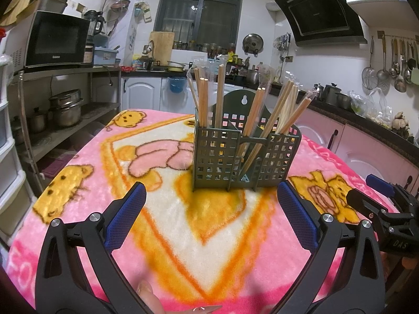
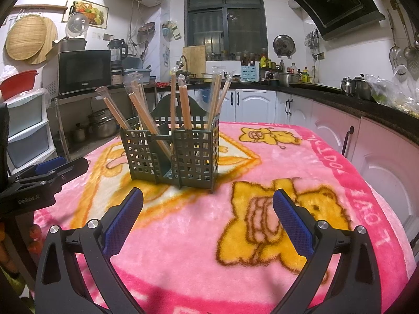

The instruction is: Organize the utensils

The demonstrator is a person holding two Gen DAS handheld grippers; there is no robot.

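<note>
A dark green lattice utensil holder (image 1: 243, 157) (image 2: 174, 151) stands upright in the middle of the pink blanket-covered table (image 1: 86, 225) (image 2: 288, 157). Several wooden chopsticks in clear sleeves (image 1: 220, 96) (image 2: 183, 104) stick out of its compartments, some straight, some leaning. My left gripper (image 1: 210, 196) is open with nothing between its blue pads, just in front of the holder. My right gripper (image 2: 208, 200) is open and empty too, in front of the holder and slightly to its right. Each gripper shows at the edge of the other's view.
Kitchen counters (image 2: 353, 99) with pots and bottles run along the back and right. A microwave (image 1: 57, 39) sits on a metal shelf with pots at the left. Hanging ladles (image 1: 392, 65) line the right wall. A fingertip (image 1: 148, 298) shows at the bottom edge.
</note>
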